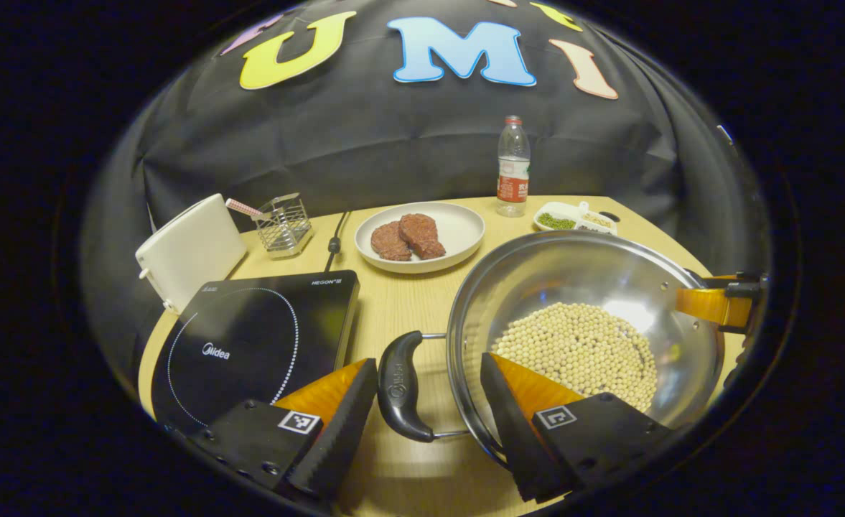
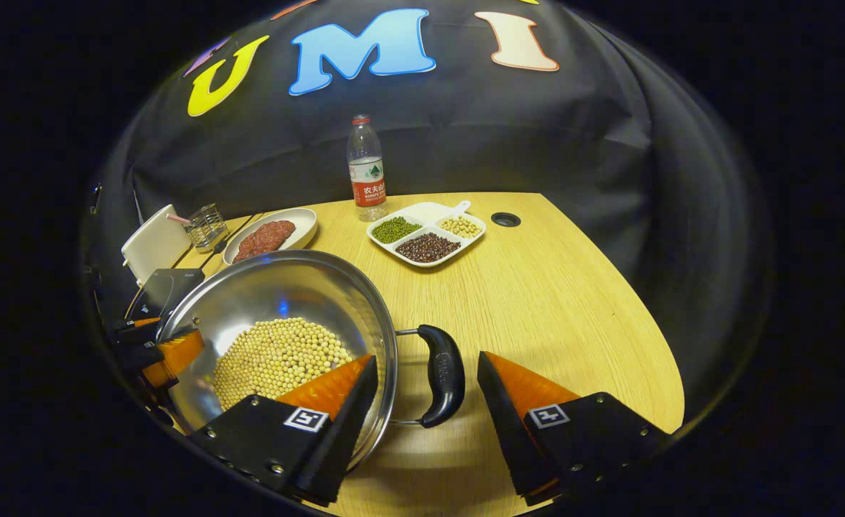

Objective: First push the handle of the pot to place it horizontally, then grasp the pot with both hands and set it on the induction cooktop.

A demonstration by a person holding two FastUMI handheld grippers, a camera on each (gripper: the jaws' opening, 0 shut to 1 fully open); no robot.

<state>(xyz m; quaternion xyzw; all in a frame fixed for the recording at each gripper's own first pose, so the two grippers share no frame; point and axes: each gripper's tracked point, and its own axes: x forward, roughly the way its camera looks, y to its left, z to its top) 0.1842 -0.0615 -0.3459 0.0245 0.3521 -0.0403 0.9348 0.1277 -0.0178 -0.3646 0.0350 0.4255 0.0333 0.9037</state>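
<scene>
Steel pot (image 1: 580, 287) with soybeans (image 1: 580, 352) sits on the wooden desk (image 1: 408, 301), just right of the black induction cooktop (image 1: 250, 345), not on it. Left gripper view: left hand-held gripper (image 1: 428, 402) open, fingers spread on either side of the pot's black loop handle (image 1: 400, 388), neither finger pressing it as far as visible; the right finger overlaps the pot rim at 5 o'clock. The other gripper's orange finger (image 1: 709, 305) shows at the pot's far rim, at 3 o'clock. Right gripper view: right hand-held gripper (image 2: 426, 406) open too, straddling the opposite black handle (image 2: 444, 373), with a gap on both sides; its left finger lies over the pot (image 2: 278, 301) rim. Left gripper's orange finger (image 2: 171, 355) at 9 o'clock by the pot's far edge. Behind the pot at 12 o'clock in the left gripper view: white plate (image 1: 458, 222) with two pieces of brown meat (image 1: 408, 237), water bottle (image 1: 513, 169), and a divided white dish (image 2: 426, 237) with green, dark and pale beans. At 10 o'clock: wire basket (image 1: 283, 226) and a white box-like object (image 1: 189, 251) beside the cooktop. A black cable (image 1: 336, 240) runs along the desk toward the cooktop.
</scene>
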